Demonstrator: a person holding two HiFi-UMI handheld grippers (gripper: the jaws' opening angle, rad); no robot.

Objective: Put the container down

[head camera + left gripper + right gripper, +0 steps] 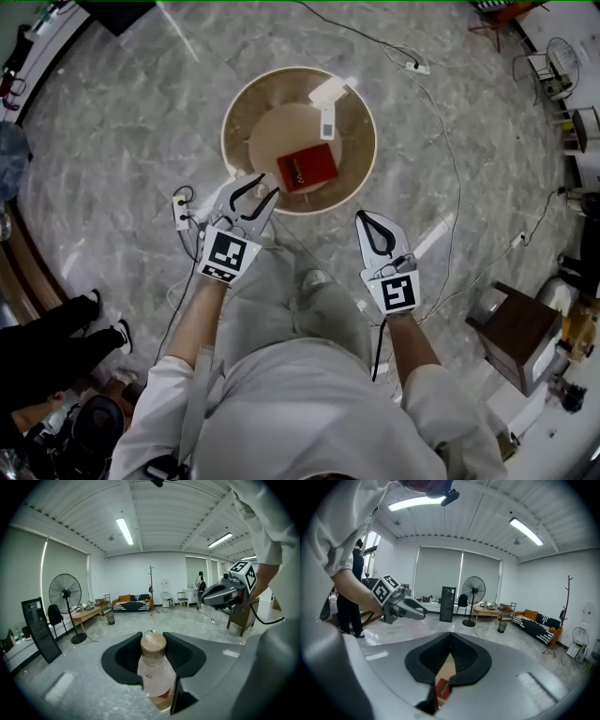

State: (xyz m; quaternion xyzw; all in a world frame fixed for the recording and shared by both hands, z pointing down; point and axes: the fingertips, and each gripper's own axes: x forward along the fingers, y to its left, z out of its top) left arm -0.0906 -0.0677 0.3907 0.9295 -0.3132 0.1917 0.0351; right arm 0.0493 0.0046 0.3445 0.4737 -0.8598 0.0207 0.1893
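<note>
Left gripper (255, 193) pads clamp a small cork-topped container (153, 668), cap uppermost. Right gripper (373, 231) jaws together, empty, further off. In the head view the round table (364, 120) rim lies just beyond the left tips, with the red box (307, 169) close by. Judged: set down beside the box.

Bottle (155, 674): clear, smooth, with cork-like stopper (153, 645) under shiny film. Round table (281, 141): pale wood, matt. Floor (122, 141): grey marble-look, polished, reflective. Box (307, 169): smooth red faces.
</note>
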